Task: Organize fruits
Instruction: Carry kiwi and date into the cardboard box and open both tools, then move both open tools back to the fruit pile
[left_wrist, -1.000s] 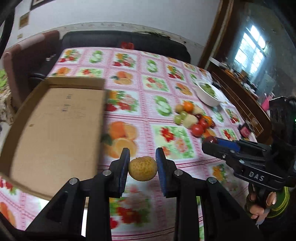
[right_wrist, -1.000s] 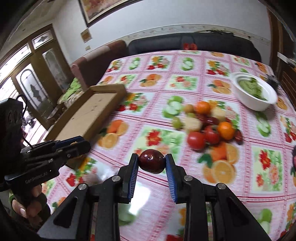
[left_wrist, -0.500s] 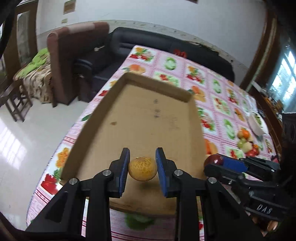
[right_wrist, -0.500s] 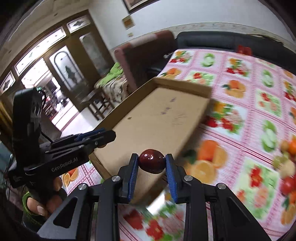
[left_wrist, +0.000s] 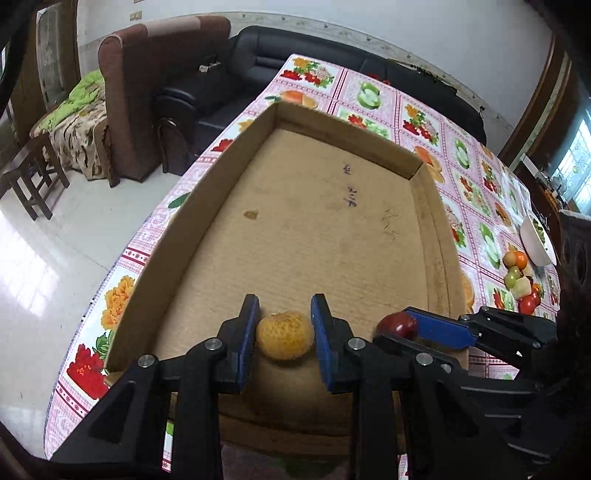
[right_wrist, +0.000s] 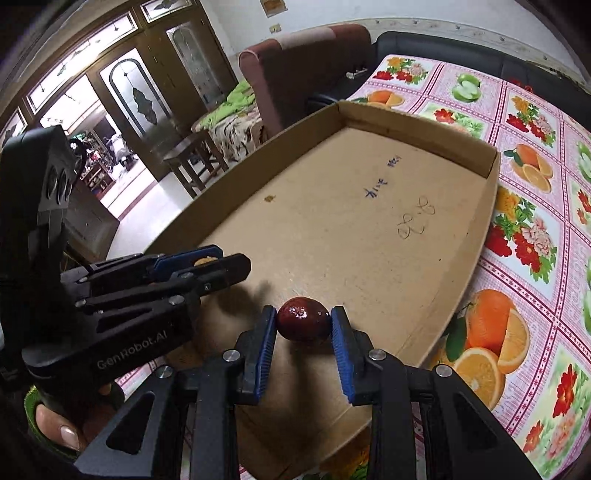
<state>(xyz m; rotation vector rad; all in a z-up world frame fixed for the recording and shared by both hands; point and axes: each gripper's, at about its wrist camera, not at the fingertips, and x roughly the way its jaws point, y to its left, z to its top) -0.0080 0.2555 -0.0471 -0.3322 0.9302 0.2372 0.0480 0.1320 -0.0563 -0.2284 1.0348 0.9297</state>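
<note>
My left gripper (left_wrist: 284, 332) is shut on a rough yellow-orange fruit (left_wrist: 284, 334) and holds it over the near end of a shallow cardboard tray (left_wrist: 221, 192). My right gripper (right_wrist: 303, 325) is shut on a dark red fruit (right_wrist: 303, 319) over the same near end of the tray (right_wrist: 491, 192). The right gripper shows in the left wrist view (left_wrist: 402, 326) with the red fruit (left_wrist: 397, 325), just right of the left one. The left gripper shows in the right wrist view (right_wrist: 218, 264). The tray holds nothing else.
A pile of several loose fruits (left_wrist: 522, 284) and a white bowl (left_wrist: 537, 240) lie far right on the fruit-print tablecloth (right_wrist: 528, 236). A brown armchair (left_wrist: 147, 92), black sofa (left_wrist: 258, 55) and wooden stool (left_wrist: 29, 170) stand beyond the table's left edge.
Both grippers have carried their fruits leftward from the fruit pile to above the tray, and now sit lower and closer over its near end, side by side.
</note>
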